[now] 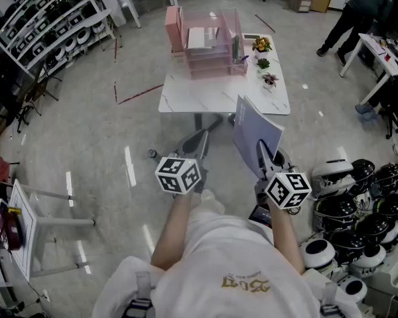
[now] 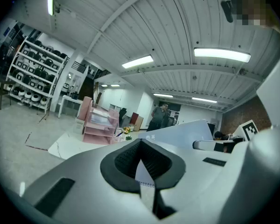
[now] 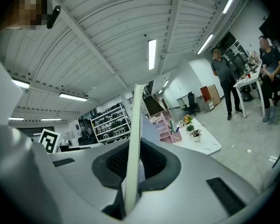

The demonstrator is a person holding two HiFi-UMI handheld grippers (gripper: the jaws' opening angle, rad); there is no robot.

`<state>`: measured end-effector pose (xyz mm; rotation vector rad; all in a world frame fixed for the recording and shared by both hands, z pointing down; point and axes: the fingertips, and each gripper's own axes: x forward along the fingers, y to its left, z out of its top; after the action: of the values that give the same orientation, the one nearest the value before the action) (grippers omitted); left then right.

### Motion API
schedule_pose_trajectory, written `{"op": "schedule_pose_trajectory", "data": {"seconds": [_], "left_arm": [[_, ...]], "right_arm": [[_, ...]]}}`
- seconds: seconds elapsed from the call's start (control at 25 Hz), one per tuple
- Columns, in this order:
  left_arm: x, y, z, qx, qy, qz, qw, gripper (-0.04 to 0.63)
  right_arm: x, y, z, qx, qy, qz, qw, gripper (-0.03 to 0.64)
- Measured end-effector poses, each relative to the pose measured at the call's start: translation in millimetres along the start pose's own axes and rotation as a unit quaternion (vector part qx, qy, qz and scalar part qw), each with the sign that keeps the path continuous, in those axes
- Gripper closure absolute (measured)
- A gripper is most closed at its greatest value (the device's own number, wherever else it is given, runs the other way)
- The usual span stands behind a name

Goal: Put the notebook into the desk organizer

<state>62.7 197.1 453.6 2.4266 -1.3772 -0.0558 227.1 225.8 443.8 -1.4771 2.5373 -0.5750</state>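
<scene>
My right gripper [image 1: 265,154] is shut on the lower edge of a pale blue spiral notebook [image 1: 255,131], which stands upright in front of me. In the right gripper view the notebook [image 3: 133,143] shows edge-on, pinched between the dark pads of that gripper [image 3: 130,171]. The pink desk organizer [image 1: 205,42] stands at the far end of a white table [image 1: 186,95], well ahead of both grippers; it also shows as the organizer [image 2: 98,125] and organizer [image 3: 168,125]. My left gripper [image 1: 198,143] hangs beside the notebook, apart from it. Its jaws [image 2: 144,171] are together with nothing gripped.
Small potted plants [image 1: 263,61] line the table's right edge beside the organizer. Several white and black robot heads [image 1: 358,211] crowd the floor at the right. Shelving [image 1: 46,25] stands at the far left, a white stand [image 1: 26,230] at the near left, and people [image 1: 358,12] at the far right.
</scene>
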Motion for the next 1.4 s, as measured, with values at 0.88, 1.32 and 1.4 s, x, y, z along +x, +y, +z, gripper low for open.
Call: {"op": "schedule_pose_trajectory", "data": {"seconds": [0.88, 1.32, 1.4], "left_arm": [[-39.4, -11.2, 3.9, -0.034, -0.014, -0.001, 0.9993, 0.581], [-31.7, 35.9, 24.1, -0.026, -0.024, 0.037, 0.9987, 0.581], [-22.2, 50.0, 29.3, -0.032, -0.029, 0.039, 0.9983, 0.581]], "right_arm": [[-24.2, 20.3, 16.6, -0.023, -0.034, 0.010, 0.999, 0.577], [19.5, 19.2, 38.6, -0.039, -0.051, 0.026, 0.998, 0.577], [35.2, 19.0, 44.3, -0.045, -0.056, 0.030, 0.997, 0.575]]}}
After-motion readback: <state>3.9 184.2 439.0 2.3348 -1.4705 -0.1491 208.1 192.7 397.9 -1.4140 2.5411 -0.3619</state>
